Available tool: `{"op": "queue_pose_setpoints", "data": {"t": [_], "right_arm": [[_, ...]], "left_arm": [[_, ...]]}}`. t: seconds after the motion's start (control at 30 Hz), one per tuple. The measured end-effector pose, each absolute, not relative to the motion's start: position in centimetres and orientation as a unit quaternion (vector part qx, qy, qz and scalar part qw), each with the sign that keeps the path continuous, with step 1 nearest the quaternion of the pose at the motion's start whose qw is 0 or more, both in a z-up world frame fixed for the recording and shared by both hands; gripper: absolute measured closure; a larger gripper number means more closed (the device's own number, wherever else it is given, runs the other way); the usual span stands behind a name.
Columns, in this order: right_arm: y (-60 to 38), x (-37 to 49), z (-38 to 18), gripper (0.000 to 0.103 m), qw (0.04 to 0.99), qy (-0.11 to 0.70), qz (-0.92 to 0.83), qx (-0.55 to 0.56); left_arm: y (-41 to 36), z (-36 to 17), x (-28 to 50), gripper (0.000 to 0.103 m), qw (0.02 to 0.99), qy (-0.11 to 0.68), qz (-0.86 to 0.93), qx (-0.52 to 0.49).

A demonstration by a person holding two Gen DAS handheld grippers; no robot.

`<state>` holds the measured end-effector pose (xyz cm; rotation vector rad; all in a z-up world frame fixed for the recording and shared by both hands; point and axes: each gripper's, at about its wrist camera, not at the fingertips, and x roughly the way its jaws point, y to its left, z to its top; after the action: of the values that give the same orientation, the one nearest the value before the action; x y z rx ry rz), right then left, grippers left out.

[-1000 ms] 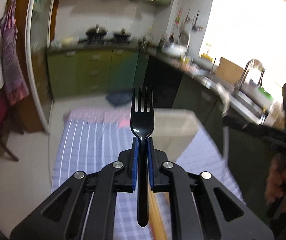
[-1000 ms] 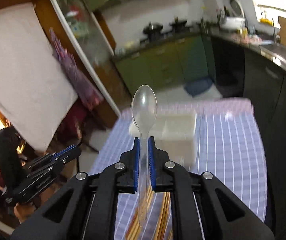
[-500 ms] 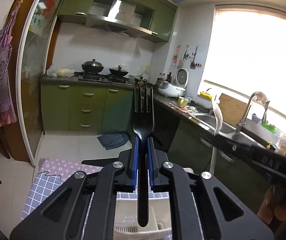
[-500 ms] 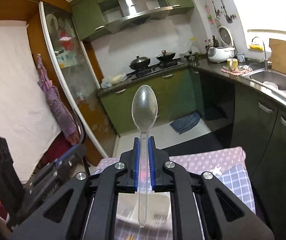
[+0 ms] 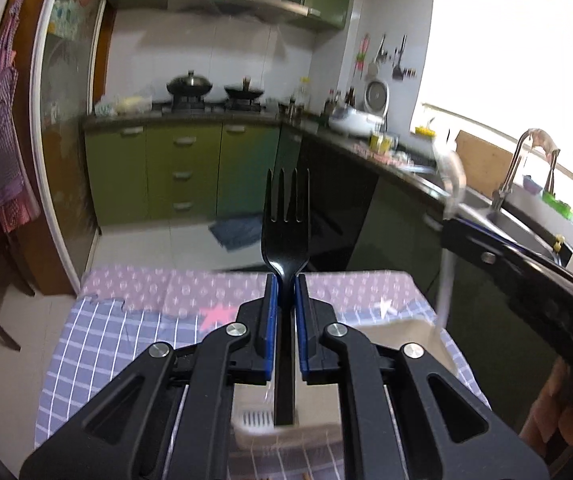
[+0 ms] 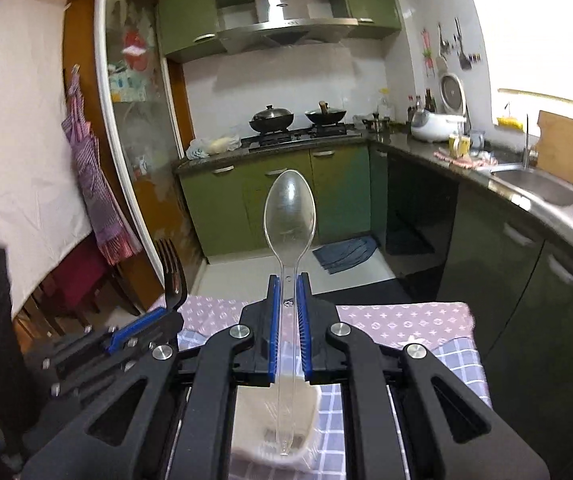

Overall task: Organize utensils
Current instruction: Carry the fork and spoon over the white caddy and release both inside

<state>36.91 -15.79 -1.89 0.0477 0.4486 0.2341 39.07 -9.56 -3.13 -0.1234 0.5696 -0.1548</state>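
Your left gripper (image 5: 285, 292) points forward and somewhat downward, its blue-padded fingers (image 5: 270, 308) drawn close together and clamped on a black fork (image 5: 285, 240) that stands up past the fingertips. Your right gripper (image 6: 289, 292) is likewise closed, its pads (image 6: 273, 320) pinching a clear spoon (image 6: 289, 216) by the handle, bowl beyond the tips. Your hand (image 5: 554, 412) shows at the lower right.

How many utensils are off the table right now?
2. A black fork is clamped in the left gripper; a clear spoon is clamped in the right gripper. Others may be hidden below the grippers.
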Motion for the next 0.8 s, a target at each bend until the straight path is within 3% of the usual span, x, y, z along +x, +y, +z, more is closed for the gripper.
{"op": "queue_pose_setpoints", "data": {"t": [0.5, 0.8], "right_arm": [[-15.4, 32.9, -5.4, 0.093, 0.946, 0.299, 0.126, -0.006], [-15.2, 31.7, -4.2, 0.067, 0.943, 0.306, 0.127, -0.01]], "left_arm": [[-9.7, -3.1, 37.4, 0.094, 0.911, 0.406, -0.072, 0.005], [-9.9, -1.1, 35.5, 0.094, 0.914, 0.399, -0.074, -0.001]]}}
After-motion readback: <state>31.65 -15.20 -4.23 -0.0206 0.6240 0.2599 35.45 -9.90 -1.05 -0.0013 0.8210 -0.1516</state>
